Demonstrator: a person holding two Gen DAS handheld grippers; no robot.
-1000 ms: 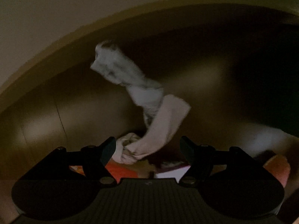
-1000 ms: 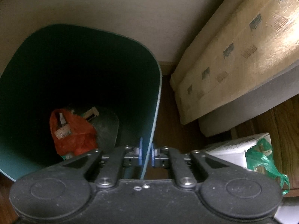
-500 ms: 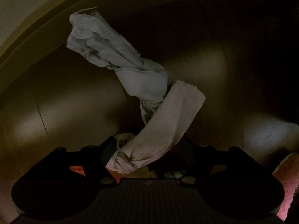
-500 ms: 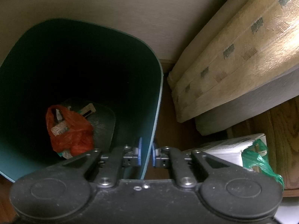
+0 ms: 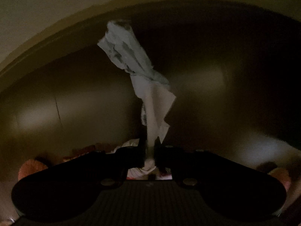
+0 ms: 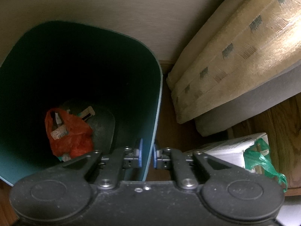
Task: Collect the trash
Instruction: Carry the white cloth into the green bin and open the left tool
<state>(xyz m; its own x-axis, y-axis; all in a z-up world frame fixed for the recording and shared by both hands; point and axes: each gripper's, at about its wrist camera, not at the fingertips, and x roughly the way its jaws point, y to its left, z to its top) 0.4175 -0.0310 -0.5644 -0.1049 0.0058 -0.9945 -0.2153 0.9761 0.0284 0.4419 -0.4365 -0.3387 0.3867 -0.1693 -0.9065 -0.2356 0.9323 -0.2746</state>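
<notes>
Since half a second ago the left tongs (image 5: 149, 150) have gone from spread to pinching the crumpled paper towel (image 5: 143, 79), which stretches ahead of them inside the dim bin (so it seems re-gripped, not dropped). Right tongs (image 6: 147, 155) stay pressed on the bin's rim (image 6: 152, 135); an orange bag (image 6: 69, 131) lies ahead-left.
</notes>
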